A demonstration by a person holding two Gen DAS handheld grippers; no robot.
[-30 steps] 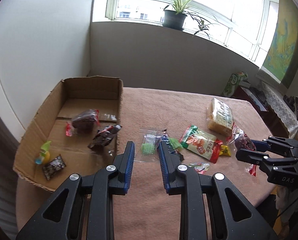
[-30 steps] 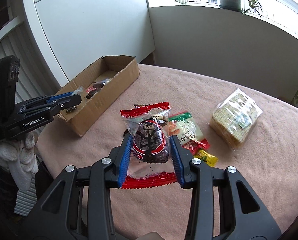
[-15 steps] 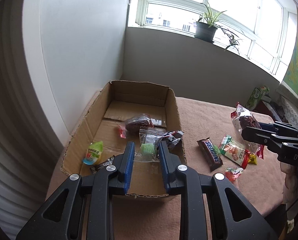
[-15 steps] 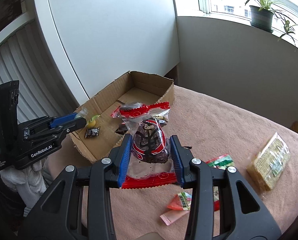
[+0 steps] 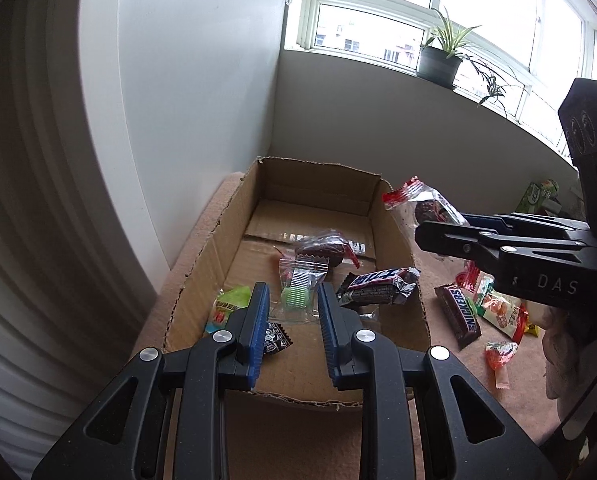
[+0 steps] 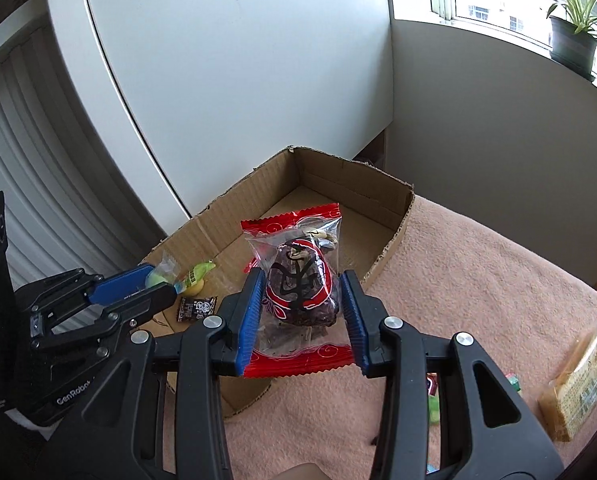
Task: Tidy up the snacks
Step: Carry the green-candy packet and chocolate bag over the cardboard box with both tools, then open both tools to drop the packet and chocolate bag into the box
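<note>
My left gripper (image 5: 292, 298) is shut on a clear packet with a green candy (image 5: 298, 288) and holds it over the near part of the open cardboard box (image 5: 318, 184). My right gripper (image 6: 303, 286) is shut on a red-edged clear packet with a dark cake (image 6: 298, 284) and holds it above the box's right wall; it also shows in the left wrist view (image 5: 430, 204). The box holds a dark cake packet (image 5: 324, 250), a dark candy bar (image 5: 378, 286), a green and yellow candy (image 5: 228, 304) and a small black packet (image 5: 274, 338).
On the pink tablecloth (image 6: 498, 304) right of the box lie a Snickers bar (image 5: 458, 314), a green and red packet (image 5: 498, 308) and a small red candy (image 5: 500, 354). A cracker pack (image 6: 578, 380) lies at the far right. A white wall stands behind the box.
Both grippers moved left from the table to over the box, each carrying its packet. The left gripper lifted the green candy packet off the cloth.
</note>
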